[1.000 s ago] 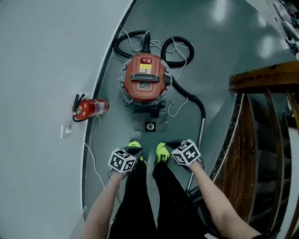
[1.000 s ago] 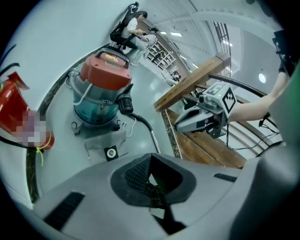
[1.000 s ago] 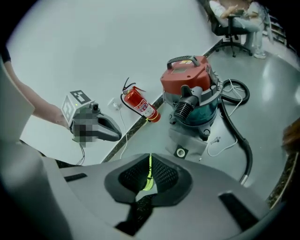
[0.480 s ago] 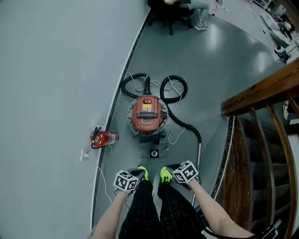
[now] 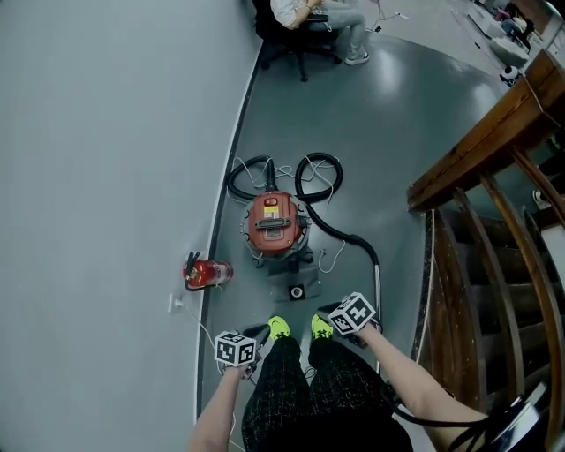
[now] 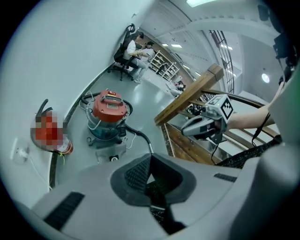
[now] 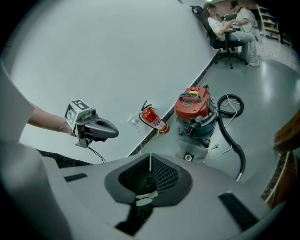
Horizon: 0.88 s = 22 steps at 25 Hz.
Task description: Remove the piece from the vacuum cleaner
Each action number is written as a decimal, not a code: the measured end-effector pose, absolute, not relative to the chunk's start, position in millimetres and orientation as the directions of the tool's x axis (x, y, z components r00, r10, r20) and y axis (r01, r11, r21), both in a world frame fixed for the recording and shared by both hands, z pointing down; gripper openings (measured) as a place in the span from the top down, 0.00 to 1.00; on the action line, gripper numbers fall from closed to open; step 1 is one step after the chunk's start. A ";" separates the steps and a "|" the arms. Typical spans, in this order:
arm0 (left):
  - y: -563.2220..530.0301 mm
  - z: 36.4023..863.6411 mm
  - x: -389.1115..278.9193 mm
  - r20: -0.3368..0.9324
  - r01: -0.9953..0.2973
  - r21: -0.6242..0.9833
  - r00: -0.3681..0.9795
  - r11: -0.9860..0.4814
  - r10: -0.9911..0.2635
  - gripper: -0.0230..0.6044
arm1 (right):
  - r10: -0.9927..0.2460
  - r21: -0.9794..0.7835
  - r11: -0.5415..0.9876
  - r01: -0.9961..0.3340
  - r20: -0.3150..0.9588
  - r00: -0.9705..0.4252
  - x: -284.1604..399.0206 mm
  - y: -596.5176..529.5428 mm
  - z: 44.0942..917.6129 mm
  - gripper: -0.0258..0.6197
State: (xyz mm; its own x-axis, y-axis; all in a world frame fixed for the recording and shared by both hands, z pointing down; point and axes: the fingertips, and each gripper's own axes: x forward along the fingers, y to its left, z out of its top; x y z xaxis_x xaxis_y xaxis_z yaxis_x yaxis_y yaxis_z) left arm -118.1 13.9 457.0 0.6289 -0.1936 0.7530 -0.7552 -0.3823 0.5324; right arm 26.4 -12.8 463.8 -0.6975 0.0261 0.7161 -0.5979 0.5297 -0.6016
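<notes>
The vacuum cleaner [image 5: 272,221] has a red lid on a dark drum and stands on the grey floor by the curved wall. Its black hose [image 5: 340,232] loops behind it and runs to a metal wand [image 5: 378,284]. A grey base plate with a round black part [image 5: 296,290] lies in front of it. My left gripper [image 5: 259,333] and right gripper [image 5: 323,311] hang well above the floor over my green shoes, short of the vacuum. Both are shut with nothing between the pads, as the left gripper view [image 6: 150,158] and right gripper view [image 7: 150,160] show.
A red fire extinguisher [image 5: 209,274] lies by the wall, next to a wall socket [image 5: 176,304] with a white cable. A wooden stair railing [image 5: 477,146] runs along the right. A person sits on an office chair [image 5: 305,22] far behind the vacuum.
Both grippers and the head camera have risen, so the vacuum looks smaller and farther below. More of the room shows at the top. The jaws stay shut.
</notes>
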 end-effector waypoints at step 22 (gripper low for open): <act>65.1 424.2 -123.5 0.740 -0.817 0.510 0.576 -0.269 -0.347 0.95 | -0.023 -0.595 0.582 -0.554 0.669 -0.743 34.7 25.6 412.3 0.92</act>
